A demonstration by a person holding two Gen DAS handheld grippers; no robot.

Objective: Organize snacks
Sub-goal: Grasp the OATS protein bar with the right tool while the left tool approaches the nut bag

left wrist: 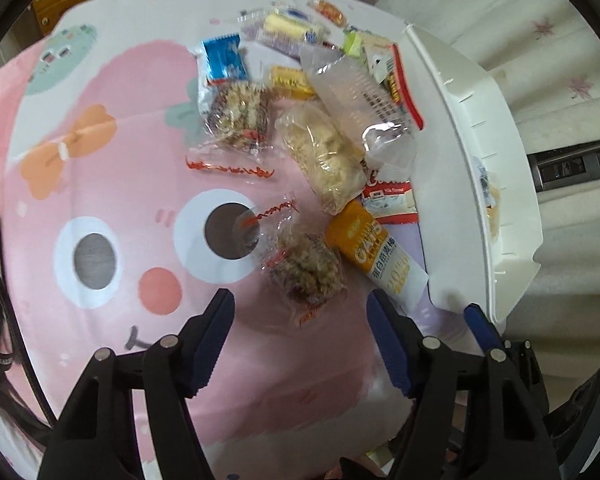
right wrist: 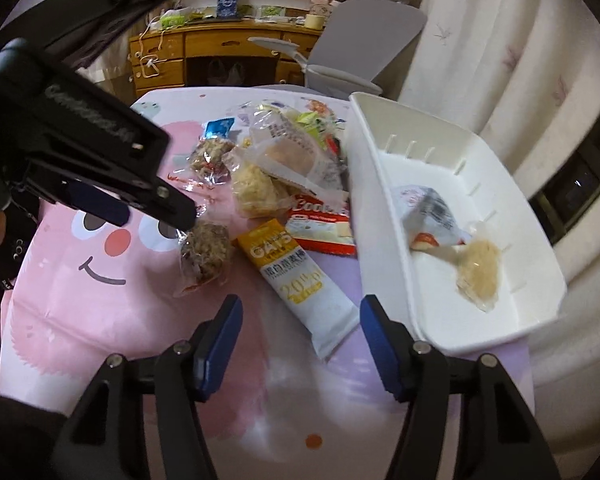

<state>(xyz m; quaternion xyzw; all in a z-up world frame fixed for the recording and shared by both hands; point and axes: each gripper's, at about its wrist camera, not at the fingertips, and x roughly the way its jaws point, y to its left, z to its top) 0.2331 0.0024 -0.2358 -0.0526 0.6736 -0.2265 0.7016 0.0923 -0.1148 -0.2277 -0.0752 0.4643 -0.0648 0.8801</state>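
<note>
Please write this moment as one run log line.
left gripper: open, above nut snack | right gripper: open, above oat bar | white bin: two snacks inside

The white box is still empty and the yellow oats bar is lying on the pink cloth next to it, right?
Not quite. The white box is not empty: the right wrist view shows two wrapped snacks inside, a white packet and a pale snack in clear wrap. The yellow oats bar does lie on the cloth next to it.

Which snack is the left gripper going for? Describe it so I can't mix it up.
Start at the white bin, then the yellow oat bar beside it. Next over is a clear-wrapped brown nut cluster, nearest the left gripper; its twin lies farther back.
</note>
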